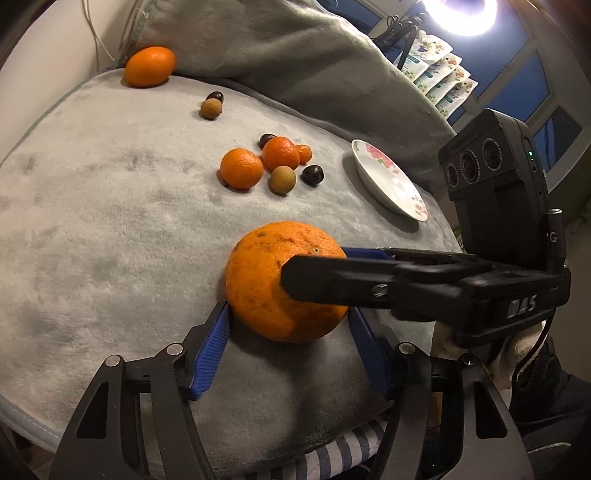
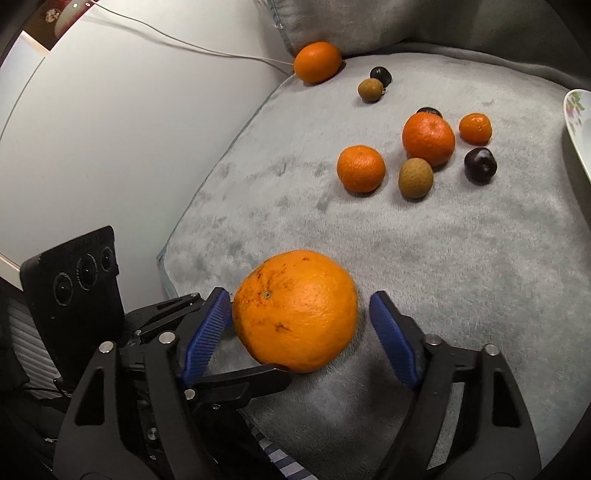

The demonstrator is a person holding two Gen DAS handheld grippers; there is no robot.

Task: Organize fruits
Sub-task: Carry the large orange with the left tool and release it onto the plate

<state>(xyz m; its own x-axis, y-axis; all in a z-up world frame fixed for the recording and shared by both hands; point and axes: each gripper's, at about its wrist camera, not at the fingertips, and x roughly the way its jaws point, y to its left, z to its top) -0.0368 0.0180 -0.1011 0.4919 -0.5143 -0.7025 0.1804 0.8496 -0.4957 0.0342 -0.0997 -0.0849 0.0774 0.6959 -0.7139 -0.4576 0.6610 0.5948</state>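
Between both spread jaws | large orange (image 1: 284, 284) | left hand-held gripper (image 1: 290, 325), right hand-held gripper (image 2: 299, 314)

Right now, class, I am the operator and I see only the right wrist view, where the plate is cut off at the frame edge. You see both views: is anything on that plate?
Observer: No. The left wrist view shows the whole plate, white with pink flowers, and nothing lies on it.
Operator: How does the left gripper sit at the big orange?
Observer: The left gripper has a blue pad at each side of the big orange; whether the pads press it is unclear.
Operator: What lies beyond the plate?
Observer: A bright lamp shines high up behind it.
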